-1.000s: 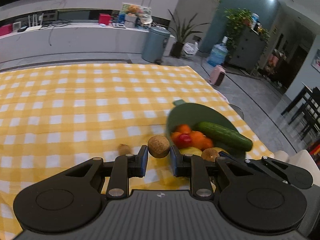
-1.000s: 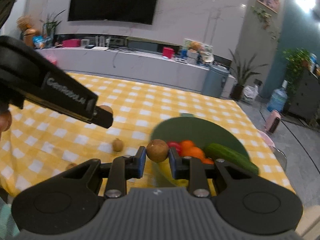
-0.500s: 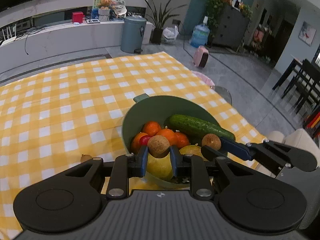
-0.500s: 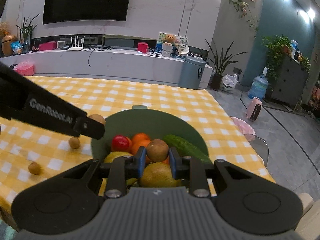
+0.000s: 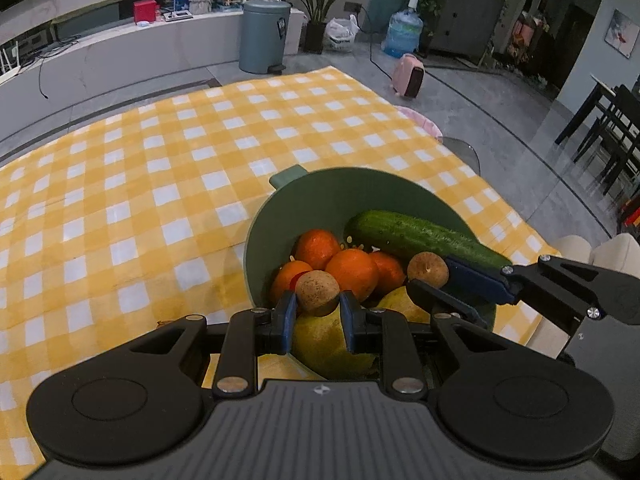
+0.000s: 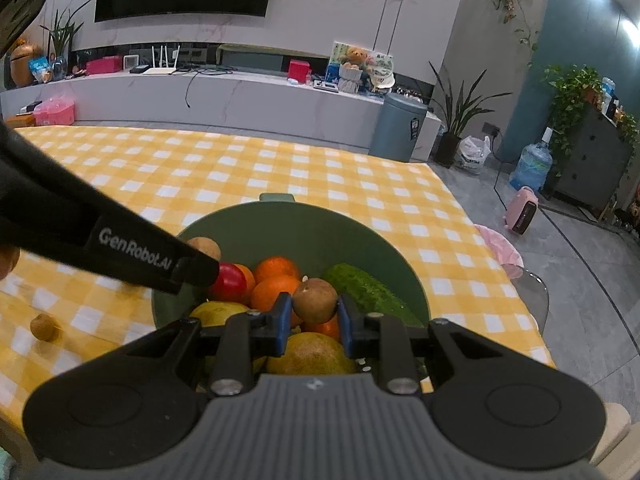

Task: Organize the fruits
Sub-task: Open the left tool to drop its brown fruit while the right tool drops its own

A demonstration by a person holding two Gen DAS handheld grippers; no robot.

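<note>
A green bowl (image 5: 320, 196) on the yellow checked cloth holds several oranges (image 5: 352, 270), a cucumber (image 5: 420, 236), a red fruit (image 6: 228, 282) and yellow fruits (image 5: 324, 340). My left gripper (image 5: 317, 312) is shut on a small brown fruit (image 5: 317, 293) above the bowl's near left rim. My right gripper (image 6: 314, 314) is shut on another small brown fruit (image 6: 315, 300) over the bowl (image 6: 300, 228). The right gripper also shows in the left wrist view (image 5: 436, 280), holding its fruit (image 5: 427, 269) by the cucumber.
One small brown fruit (image 6: 43, 326) lies on the cloth left of the bowl. The table's right edge (image 5: 500, 208) is close to the bowl, with floor and a pink object (image 5: 408, 76) beyond. The left gripper's arm (image 6: 100, 236) crosses the right wrist view.
Both grippers moved right and forward from the open cloth to over the bowl, each still holding its brown fruit.
</note>
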